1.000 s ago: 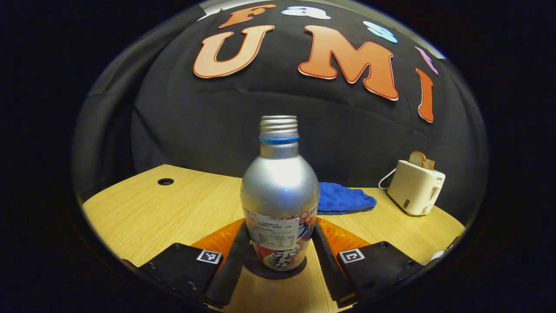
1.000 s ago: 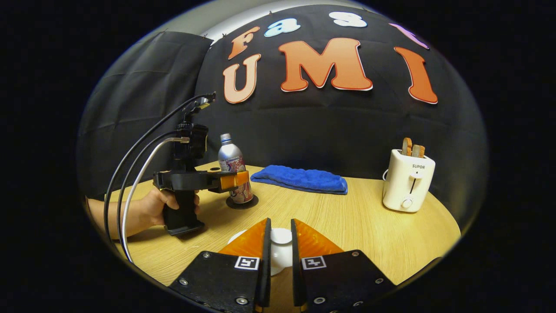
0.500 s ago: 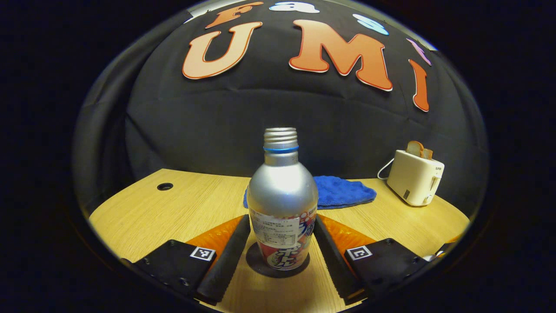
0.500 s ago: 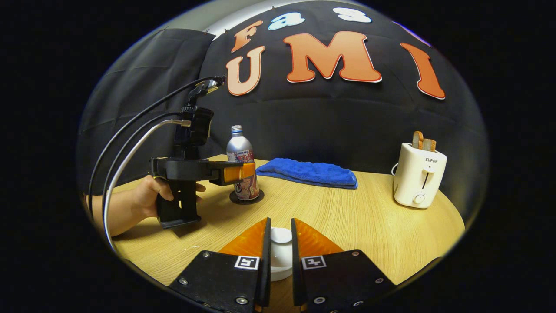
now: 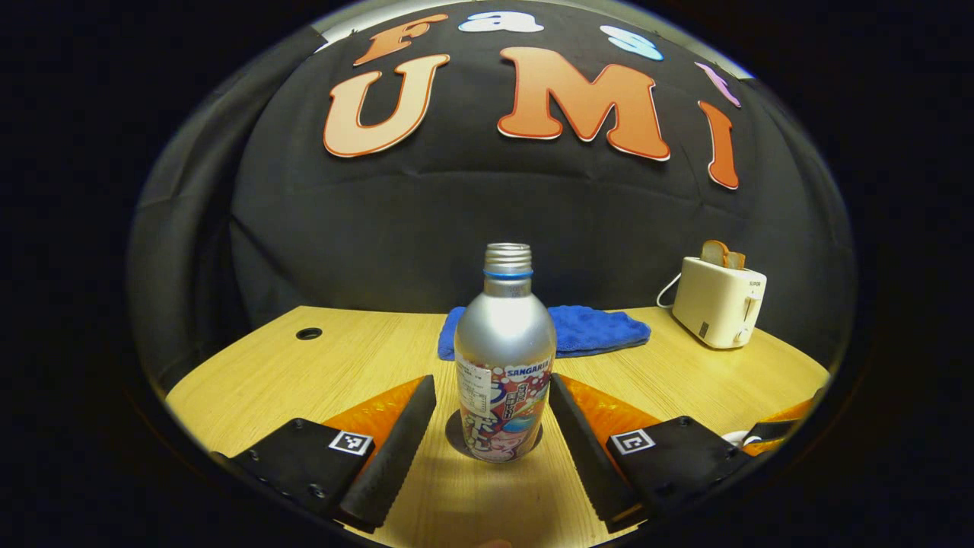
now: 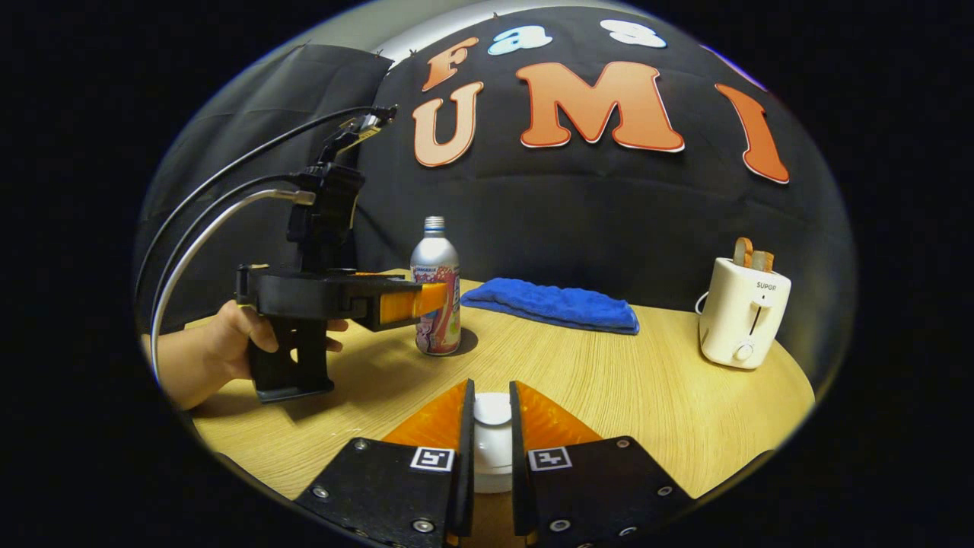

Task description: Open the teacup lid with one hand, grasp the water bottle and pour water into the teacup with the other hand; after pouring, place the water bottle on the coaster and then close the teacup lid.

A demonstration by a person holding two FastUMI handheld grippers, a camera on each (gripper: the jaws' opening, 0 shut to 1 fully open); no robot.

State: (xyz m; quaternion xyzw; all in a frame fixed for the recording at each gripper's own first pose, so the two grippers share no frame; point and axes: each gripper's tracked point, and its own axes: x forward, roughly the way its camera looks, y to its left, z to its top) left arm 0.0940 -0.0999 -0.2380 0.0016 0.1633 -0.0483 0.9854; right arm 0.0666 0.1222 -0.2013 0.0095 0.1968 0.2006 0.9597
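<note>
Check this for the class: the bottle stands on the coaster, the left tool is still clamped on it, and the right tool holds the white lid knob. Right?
One error. In the left gripper view the left tool is open, with gaps either side of the bottle on the coaster. The right tool does hold the white lid knob.

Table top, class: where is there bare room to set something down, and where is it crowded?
Bare wood lies between the blue cloth and the toaster, and in front of both. It is crowded on the left, where the left tongs flank the bottle on its coaster.
</note>
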